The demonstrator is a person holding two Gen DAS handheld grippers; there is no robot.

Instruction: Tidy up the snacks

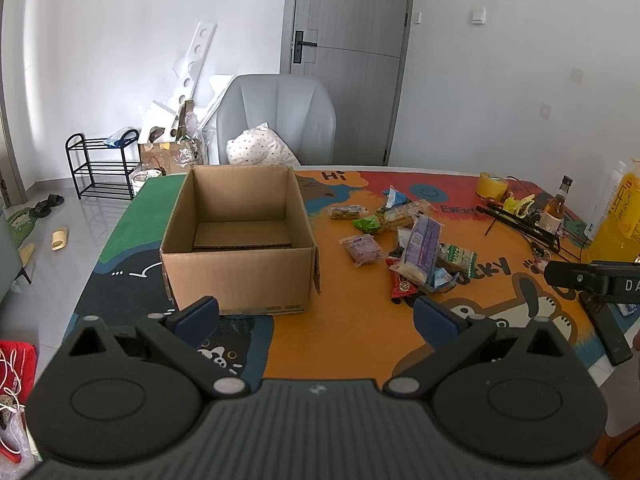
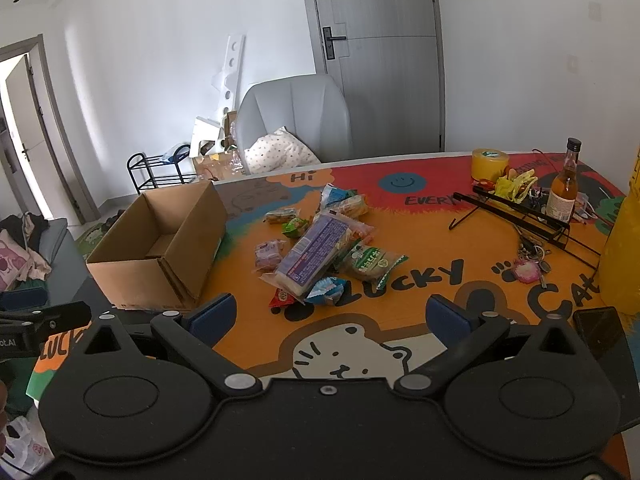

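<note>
While tilted, purple packet point(image 2: 310, 254) seemingly points boxward.

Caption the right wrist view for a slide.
Right gripper, jaws open, faces a snack pile beside an empty cardboard box on the cartoon tablecloth.

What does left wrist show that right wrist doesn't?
Left wrist only: slippers on the floor and a red bag beside the table.

Right wrist only: an open doorway, clothes piled on a grey seat, and keys with a pink charm.

Both: empty cardboard box, snack pile, yellow tape roll, glass bottle, grey chair, and each view's own open gripper.
</note>
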